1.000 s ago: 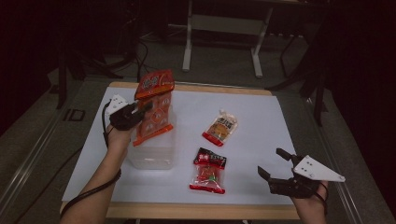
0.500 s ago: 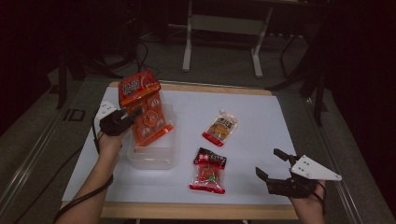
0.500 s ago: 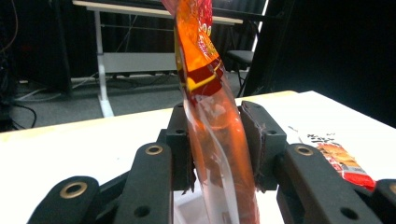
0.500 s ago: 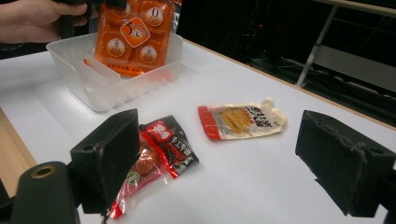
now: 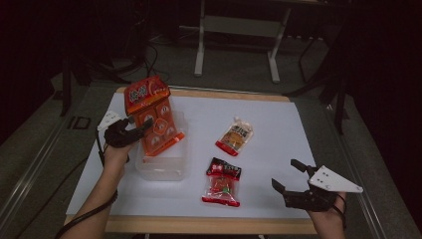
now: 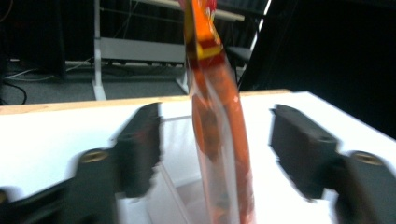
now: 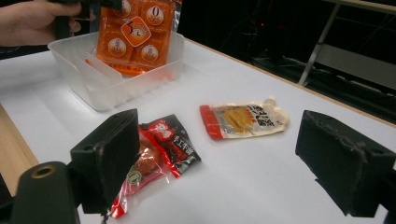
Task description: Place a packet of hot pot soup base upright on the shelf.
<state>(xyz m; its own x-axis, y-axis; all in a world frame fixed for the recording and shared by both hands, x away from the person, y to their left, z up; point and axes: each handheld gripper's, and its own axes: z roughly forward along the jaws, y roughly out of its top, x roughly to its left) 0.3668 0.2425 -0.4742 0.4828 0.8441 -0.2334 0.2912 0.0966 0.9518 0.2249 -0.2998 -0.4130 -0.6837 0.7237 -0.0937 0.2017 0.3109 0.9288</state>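
I see a red-and-black snack packet (image 5: 222, 182) lying flat on the white tabletop (image 5: 278, 124), close to its near wooden edge. Beyond that packet, toward the far edge, a pale pouch (image 5: 235, 136) with a red end lies flat, apart from it. From my right-side camera the same packet (image 7: 156, 154) lies nearer than the pouch (image 7: 245, 119). Past the tabletop's far edge, I make out a grey metal stand (image 5: 239, 30) on the floor.

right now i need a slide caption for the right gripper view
Open right gripper hovers over a red snack packet and a pale pouch, orange pack standing in the clear bin behind.
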